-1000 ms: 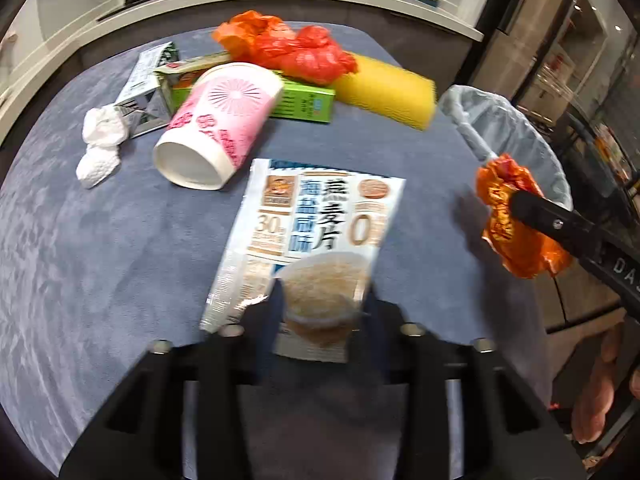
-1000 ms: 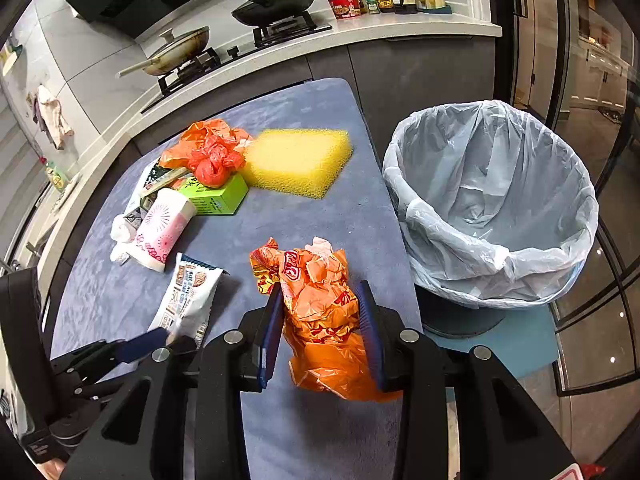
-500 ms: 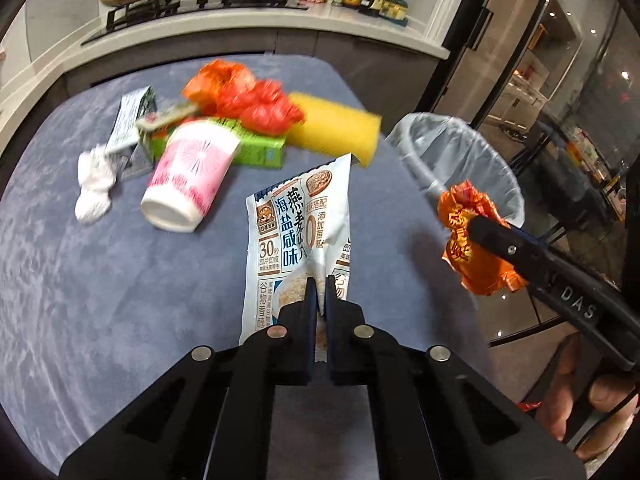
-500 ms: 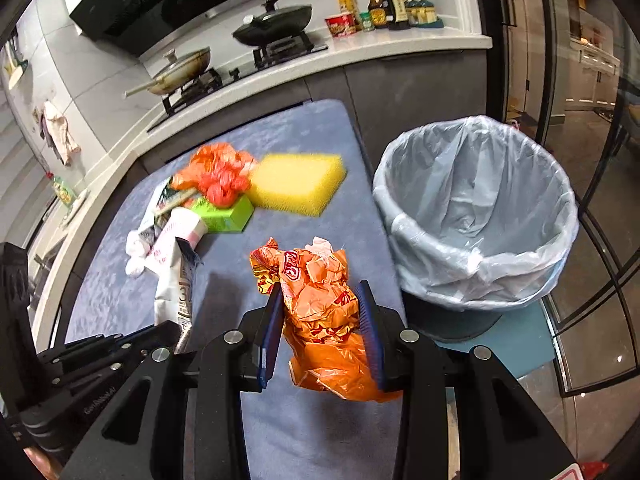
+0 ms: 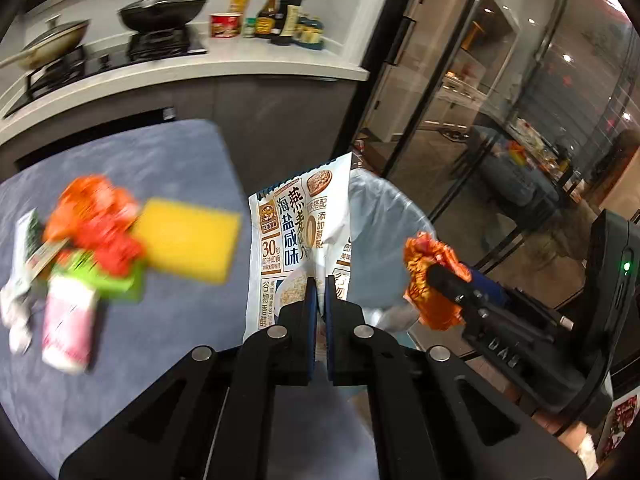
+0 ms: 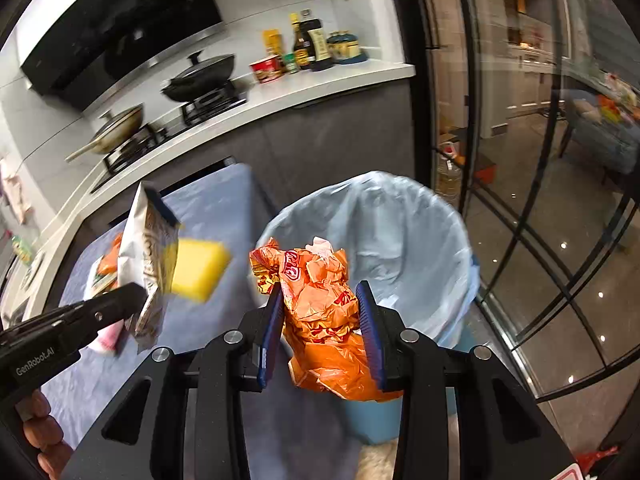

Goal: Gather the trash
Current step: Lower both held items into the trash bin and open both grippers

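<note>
Far left on the blue-grey surface (image 5: pixel 168 152), blurred: a white crumpled wad (image 5: pixel 16 320), a pink-and-white cup (image 5: pixel 68 328) on its side, a green box (image 5: pixel 116 284) with red-orange wrappers (image 5: pixel 96 220) piled on it, then a yellow sponge (image 5: pixel 188 238) just beside that pile. All of that is loose on the surface, not in the bin. My left tool (image 5: pixel 319 280) has its pads pressed together on the bottom edge of the white oatmeal packet (image 5: pixel 292 232); the packet stands up from the pinch, clear of the surface, its top edge in front of the bin rim in the left view. In the right view the same packet (image 6: pixel 148 264) hangs off the left tool's tip, over the surface near the sponge (image 6: pixel 198 268). My right tool (image 6: pixel 318 304) is part-spread, both blue pads pressing the sides of a crumpled orange wrapper (image 6: pixel 320 312); the wrapper bulges above and below the pads. It sits in front of the bin (image 6: pixel 384 240), which has a pale blue liner and stands on the floor just off the surface's right edge. Can't tell whether the wrapper is actually over the opening or short of the rim. Liner looks bare where I can see it. Behind: counter with two pans (image 6: pixel 200 76) and bottles (image 6: pixel 312 48).
</note>
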A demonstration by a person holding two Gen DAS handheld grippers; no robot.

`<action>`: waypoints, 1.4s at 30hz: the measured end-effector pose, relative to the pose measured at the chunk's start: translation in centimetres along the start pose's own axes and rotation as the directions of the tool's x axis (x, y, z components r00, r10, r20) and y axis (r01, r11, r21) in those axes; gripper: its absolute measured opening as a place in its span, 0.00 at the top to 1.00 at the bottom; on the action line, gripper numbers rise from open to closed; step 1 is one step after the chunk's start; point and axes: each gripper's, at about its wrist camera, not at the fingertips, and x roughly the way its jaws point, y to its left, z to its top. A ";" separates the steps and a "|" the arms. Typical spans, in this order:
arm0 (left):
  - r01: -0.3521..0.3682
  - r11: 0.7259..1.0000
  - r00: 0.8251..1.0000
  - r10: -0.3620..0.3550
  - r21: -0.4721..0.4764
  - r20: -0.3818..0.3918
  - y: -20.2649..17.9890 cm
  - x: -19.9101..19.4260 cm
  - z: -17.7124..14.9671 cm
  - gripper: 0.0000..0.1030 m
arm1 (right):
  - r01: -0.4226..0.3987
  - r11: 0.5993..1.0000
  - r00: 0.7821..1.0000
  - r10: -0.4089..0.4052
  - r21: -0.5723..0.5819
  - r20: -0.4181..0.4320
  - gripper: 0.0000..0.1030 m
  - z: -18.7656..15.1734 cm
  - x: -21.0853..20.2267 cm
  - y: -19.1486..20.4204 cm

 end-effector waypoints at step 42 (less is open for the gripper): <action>-0.067 0.998 0.998 0.067 0.020 -0.013 -2.0 5.6 2.7 0.66 | 0.049 0.999 0.998 -0.050 0.018 0.035 0.51 2.6 2.2 -2.1</action>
